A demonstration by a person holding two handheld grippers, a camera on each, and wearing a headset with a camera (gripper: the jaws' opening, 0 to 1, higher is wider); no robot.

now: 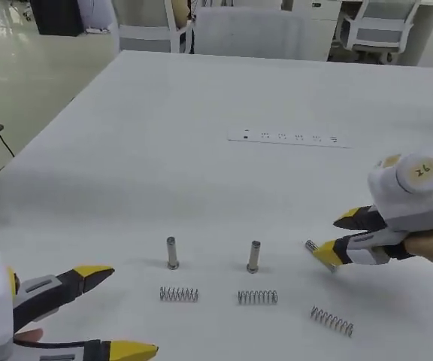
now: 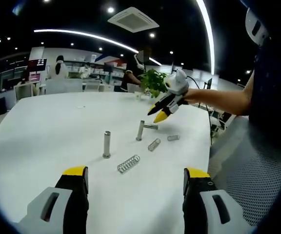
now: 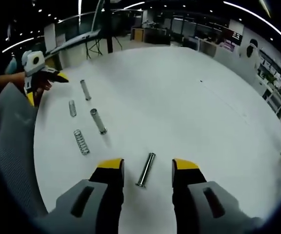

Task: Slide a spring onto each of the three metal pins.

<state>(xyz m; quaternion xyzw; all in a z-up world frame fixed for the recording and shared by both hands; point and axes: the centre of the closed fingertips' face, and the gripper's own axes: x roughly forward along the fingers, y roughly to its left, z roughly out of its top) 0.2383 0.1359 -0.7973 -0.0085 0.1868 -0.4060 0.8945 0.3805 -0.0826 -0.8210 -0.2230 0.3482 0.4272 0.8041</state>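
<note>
**Right tool straddling the lying pin**

The right tool [image 3: 148, 165] is sitting open, and its jaws are flanking the third pin [image 3: 145, 169], which is lying flat on the desk [image 3: 189, 97]. Ahead and to its left, two upright pins [image 1: 172, 253] are standing behind three springs [image 1: 258, 297]. The left tool [image 1: 122, 310] is hovering open. The pin is looking rigid, slick and likely to roll, so mid-shaft seems safest. The springs are looking light and squashy, suiting a gentle end pinch.

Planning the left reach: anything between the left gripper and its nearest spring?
Just bare table from left gripper to spring; the left gripper view shows it.
</note>
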